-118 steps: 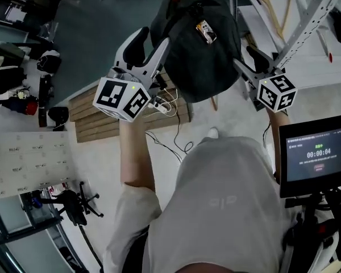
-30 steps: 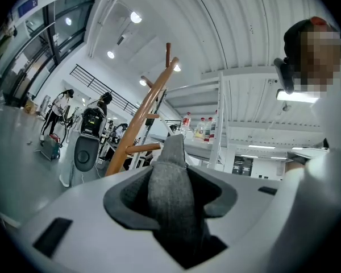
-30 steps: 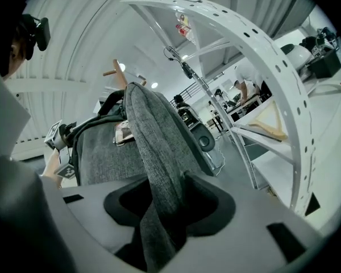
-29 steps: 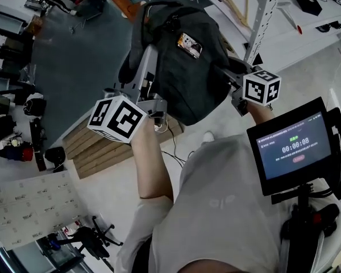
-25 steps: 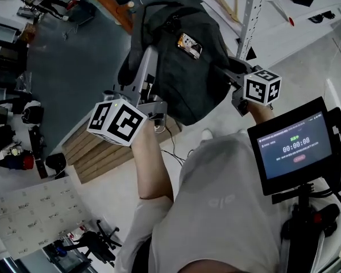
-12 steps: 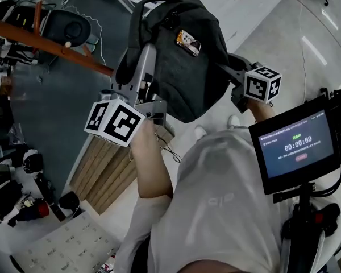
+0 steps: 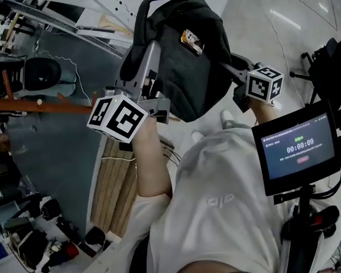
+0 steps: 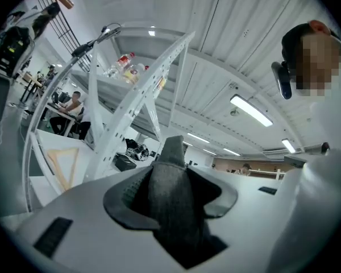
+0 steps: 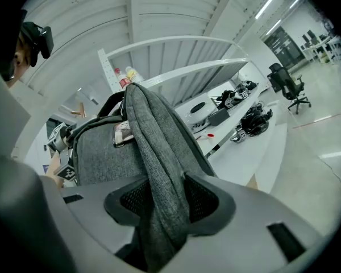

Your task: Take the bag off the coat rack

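Note:
A dark grey backpack (image 7: 187,56) hangs in the air between my two grippers, in front of the person's chest. My left gripper (image 7: 143,61) is shut on one grey strap (image 8: 173,192), which fills the gap between its jaws. On the other side, my right gripper (image 7: 228,68) is shut on the other strap (image 9: 159,175), with the bag's body (image 9: 99,152) and its small tag just beyond. The coat rack's orange wooden pole (image 7: 40,104) lies well off to the left, and the bag does not touch it.
White metal shelving (image 7: 102,4) stands behind the bag and shows again in the left gripper view (image 8: 153,90). A wooden pallet (image 7: 116,181) lies on the floor at lower left. A timer screen (image 7: 298,152) is mounted at right. An office chair (image 9: 287,84) stands further off.
The bag and both grippers have swung away from the coat rack, whose orange pole has slid from right behind the bag to the far left. Both grips are unchanged.

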Motion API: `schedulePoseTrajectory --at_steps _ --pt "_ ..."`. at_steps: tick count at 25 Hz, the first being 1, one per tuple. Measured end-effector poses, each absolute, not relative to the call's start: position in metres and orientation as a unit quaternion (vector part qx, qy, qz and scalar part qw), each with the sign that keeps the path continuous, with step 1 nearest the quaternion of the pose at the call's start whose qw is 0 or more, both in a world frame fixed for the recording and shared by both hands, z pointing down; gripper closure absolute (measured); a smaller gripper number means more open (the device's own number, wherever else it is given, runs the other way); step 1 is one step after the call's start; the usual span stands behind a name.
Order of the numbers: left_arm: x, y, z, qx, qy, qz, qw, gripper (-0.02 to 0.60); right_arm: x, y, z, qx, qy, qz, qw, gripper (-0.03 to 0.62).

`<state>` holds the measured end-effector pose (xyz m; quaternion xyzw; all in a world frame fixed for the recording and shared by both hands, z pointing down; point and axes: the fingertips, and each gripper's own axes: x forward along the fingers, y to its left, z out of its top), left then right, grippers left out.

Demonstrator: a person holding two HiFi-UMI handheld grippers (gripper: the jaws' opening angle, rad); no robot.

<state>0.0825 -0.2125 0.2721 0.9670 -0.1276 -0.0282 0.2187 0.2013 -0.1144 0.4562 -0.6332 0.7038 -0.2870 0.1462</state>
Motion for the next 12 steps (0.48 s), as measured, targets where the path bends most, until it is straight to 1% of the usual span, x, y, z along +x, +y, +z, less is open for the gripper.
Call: schedulePoseTrajectory --at_steps 7,12 --pt "0.161 -0.177 0.264 0.972 -0.048 -0.006 0.229 0.396 0.259 -0.062 0.451 -0.683 0.65 -0.281 0.177 0.416" --pt "0.194 -0.164 0.272 0.972 -0.012 0.01 0.236 0.396 0.28 -0.044 0.461 -0.694 0.631 -0.287 0.194 0.416"
